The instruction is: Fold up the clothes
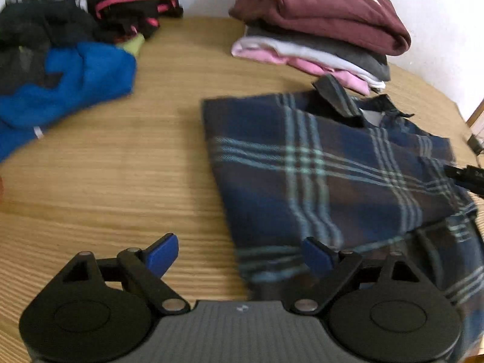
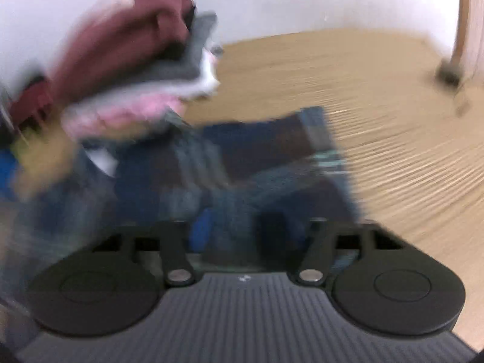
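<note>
Our left tool [image 1: 239,257] gapes wide over the table [image 1: 121,181]; at two o'clock lies the plaid shirt [image 1: 317,175]. Our right tool [image 2: 239,227] is blurred; we cannot tell its grip.

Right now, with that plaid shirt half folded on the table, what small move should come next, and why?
Probably close the left gripper on the near left edge of the plaid shirt. Its jaws stand wide open, one blue pad already over the cloth, the other over bare wooden table. The right gripper sits among the cloth, its grip blurred.
</note>
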Action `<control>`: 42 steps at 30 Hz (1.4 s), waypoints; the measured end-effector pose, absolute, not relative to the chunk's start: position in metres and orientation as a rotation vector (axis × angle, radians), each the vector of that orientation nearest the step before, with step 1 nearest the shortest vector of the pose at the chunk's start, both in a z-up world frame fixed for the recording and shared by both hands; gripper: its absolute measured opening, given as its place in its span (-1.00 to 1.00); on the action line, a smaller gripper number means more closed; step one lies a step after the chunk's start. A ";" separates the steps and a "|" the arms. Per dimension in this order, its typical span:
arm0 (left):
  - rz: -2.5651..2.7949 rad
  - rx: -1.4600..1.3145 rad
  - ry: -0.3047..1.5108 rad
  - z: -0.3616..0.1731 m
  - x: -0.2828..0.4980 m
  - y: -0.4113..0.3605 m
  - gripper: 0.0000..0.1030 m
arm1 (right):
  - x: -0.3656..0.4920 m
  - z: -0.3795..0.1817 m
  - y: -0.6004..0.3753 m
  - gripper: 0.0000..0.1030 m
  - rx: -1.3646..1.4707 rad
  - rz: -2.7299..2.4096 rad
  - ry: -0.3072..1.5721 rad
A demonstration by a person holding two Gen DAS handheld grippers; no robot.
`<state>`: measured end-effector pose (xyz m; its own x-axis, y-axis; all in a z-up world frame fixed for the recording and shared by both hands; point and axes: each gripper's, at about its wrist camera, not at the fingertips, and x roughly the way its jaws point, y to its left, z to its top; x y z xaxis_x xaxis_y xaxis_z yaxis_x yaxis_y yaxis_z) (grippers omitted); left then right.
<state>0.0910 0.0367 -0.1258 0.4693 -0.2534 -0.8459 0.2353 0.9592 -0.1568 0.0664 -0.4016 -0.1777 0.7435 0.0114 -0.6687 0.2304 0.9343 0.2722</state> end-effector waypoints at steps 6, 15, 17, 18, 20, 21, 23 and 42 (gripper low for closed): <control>-0.283 0.003 1.053 -0.142 0.095 0.010 0.78 | 0.069 -0.142 -0.394 -0.80 0.325 -0.033 0.576; -0.295 0.079 1.019 -0.157 0.098 -0.013 1.00 | 0.098 -0.164 -0.415 -0.66 0.121 -0.194 0.642; -0.273 0.047 1.046 -0.154 0.093 -0.003 0.97 | 0.093 -0.178 -0.433 -0.61 0.206 -0.247 0.727; -0.255 0.020 1.046 -0.150 0.083 0.007 0.96 | 0.082 -0.179 -0.443 -0.40 0.272 -0.238 0.715; -0.217 -0.033 1.045 -0.141 0.063 0.027 0.94 | 0.055 -0.176 -0.459 0.20 0.324 -0.218 0.677; -0.208 -0.049 1.030 -0.136 0.047 0.037 0.88 | 0.038 -0.172 -0.464 0.46 0.305 -0.208 0.651; -0.197 -0.083 0.990 -0.126 0.009 0.062 0.58 | 0.003 -0.166 -0.479 0.49 0.268 -0.163 0.612; -0.419 -0.042 0.992 -0.222 -0.217 0.089 0.44 | -0.241 -0.187 -0.485 0.49 -0.052 0.145 0.994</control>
<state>-0.2167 0.0893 -0.2217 0.4742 -0.3612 -0.8029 0.3237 0.9196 -0.2225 -0.2408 -0.4855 -0.1866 0.5362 0.0984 -0.8383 -0.1456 0.9891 0.0230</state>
